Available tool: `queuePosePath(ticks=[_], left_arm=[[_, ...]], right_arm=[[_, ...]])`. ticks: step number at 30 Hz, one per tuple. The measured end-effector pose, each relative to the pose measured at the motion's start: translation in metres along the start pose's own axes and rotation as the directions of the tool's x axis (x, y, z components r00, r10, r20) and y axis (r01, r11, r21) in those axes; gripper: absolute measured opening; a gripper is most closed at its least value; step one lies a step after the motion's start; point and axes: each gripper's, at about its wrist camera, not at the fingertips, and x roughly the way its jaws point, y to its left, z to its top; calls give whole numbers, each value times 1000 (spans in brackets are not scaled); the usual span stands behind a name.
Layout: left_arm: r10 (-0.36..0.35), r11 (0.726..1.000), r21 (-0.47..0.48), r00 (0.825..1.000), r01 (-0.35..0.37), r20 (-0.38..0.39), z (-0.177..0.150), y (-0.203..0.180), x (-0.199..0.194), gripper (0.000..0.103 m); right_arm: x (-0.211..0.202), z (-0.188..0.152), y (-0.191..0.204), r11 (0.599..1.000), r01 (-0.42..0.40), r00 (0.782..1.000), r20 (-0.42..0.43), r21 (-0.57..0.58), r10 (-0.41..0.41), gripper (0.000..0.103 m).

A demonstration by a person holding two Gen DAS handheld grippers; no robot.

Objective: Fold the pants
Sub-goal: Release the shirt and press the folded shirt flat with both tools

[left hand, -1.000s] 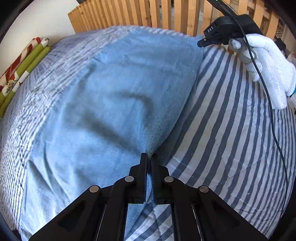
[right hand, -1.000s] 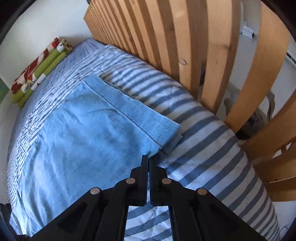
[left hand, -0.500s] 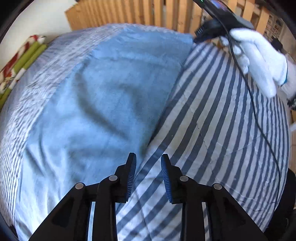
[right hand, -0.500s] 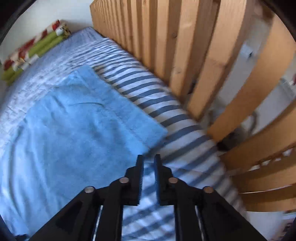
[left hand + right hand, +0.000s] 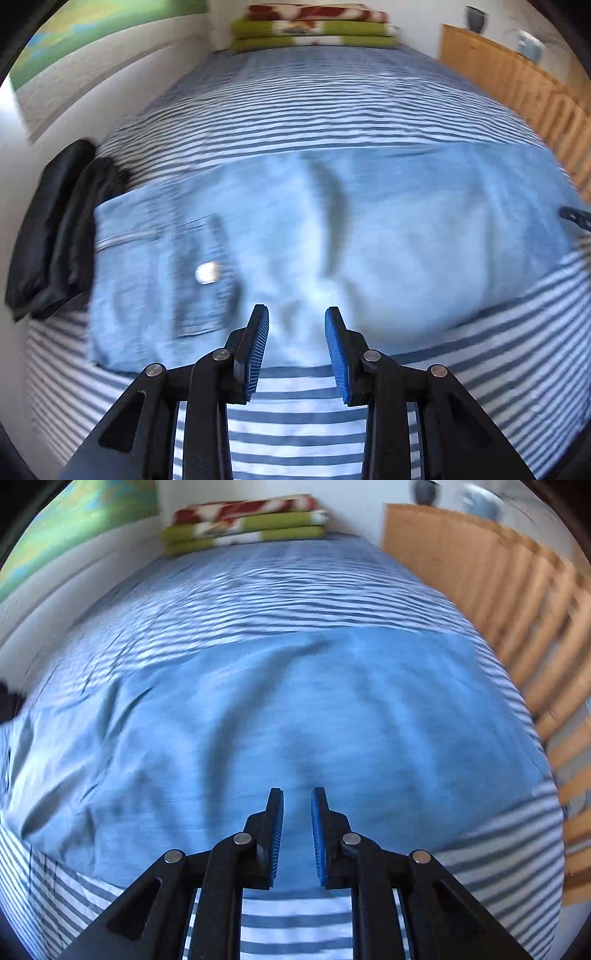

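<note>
Striped blue-and-white bed sheet [image 5: 295, 435] lies bare at 6 o'clock, open for passage beneath both tongs. At 9 o'clock a folded black fabric pile [image 5: 51, 229] sits against the white wall [image 5: 92, 92]. The slatted wooden bed rail [image 5: 517, 602] closes off 2 to 3 o'clock. Stacked green-and-red folded blankets [image 5: 243, 520] block 12 o'clock.

Bright daylight fills both fisheye views, with motion blur smearing the blue pants [image 5: 332, 236] and the striped bedsheet [image 5: 295, 439]. The wooden slats [image 5: 524, 627] at 2 o'clock streak badly in the right wrist view. Only the gripper fingers [image 5: 256, 350] at 6 o'clock stay sharp. Soft shadows mark fabric creases. Straight lines bow toward the black-vignetted corners.
</note>
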Motion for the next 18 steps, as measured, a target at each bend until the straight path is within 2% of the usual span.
queuePosePath(ticks=[2,3,4,5,7,8,9,13,15,18], left_arm=[[9,992,-122,1000,-12,-29,-3,48,11,34],[31,982,-182,998,-41,-59,-7,74,22,35],[33,977,-208,996,-50,-86,-14,93,31,43],[8,973,-229,994,-32,-105,-20,109,40,61],[-21,966,-257,994,-6,-104,-22,125,50,65],[-14,964,-266,995,-14,-101,-19,124,47,61],[3,966,-258,997,-23,-77,-14,120,39,53],[-90,980,-176,996,94,27,13,79,14,53],[-125,985,-112,991,129,40,35,45,20,53],[-137,990,-35,990,138,28,65,3,40,53]], right_arm=[[9,2,22,998,-10,1000,-5,-54,10,18],[16,3,32,996,25,1000,0,-87,-25,20],[23,4,37,993,52,999,-3,-108,-53,20],[33,7,42,989,84,996,-17,-117,-87,20],[43,13,35,993,96,995,-30,-71,-98,23],[44,17,31,994,101,993,-52,-43,-103,26],[43,21,26,996,91,993,-72,-21,-92,26],[10,18,5,998,30,999,-33,53,-28,28],[-6,7,-10,993,4,1000,-23,117,-1,28],[-17,-12,-31,981,-24,999,-38,195,32,28]])
